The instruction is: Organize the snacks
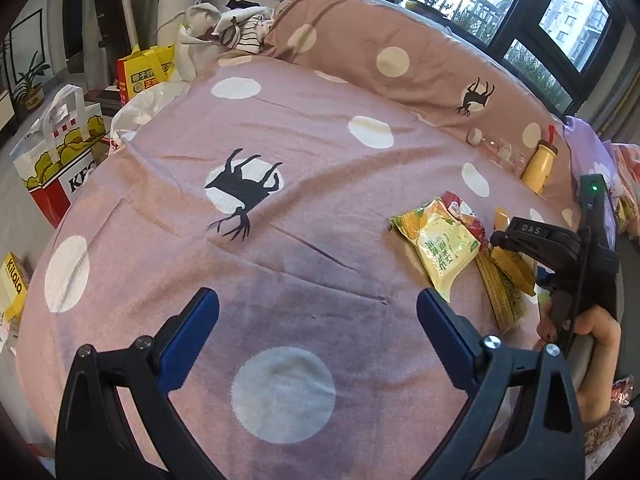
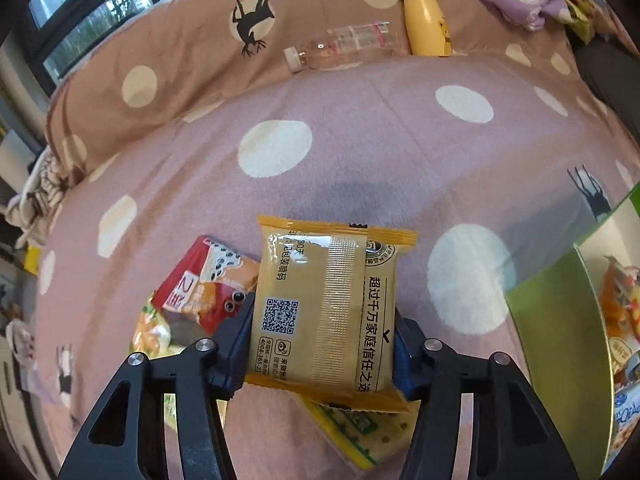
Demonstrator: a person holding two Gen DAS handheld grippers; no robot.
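Two grippers work over a bed [image 1: 320, 208] with a pink dotted cover. The right gripper [image 2: 322, 344] has its jaws clenched on an orange snack packet [image 2: 326, 308], one pad at each side edge, above a small pile of other packets [image 1: 440, 248]. The left gripper [image 1: 318, 312] hangs over bare cover to the left, jaws released and empty. A green box [image 2: 560, 332] stands at the right.

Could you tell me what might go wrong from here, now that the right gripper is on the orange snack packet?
1. The right gripper pinches the orange packet by its side edges; the slick wrapper could buckle or slip out.
2. The red packet and yellow-green packet lie against it and may get dragged along.
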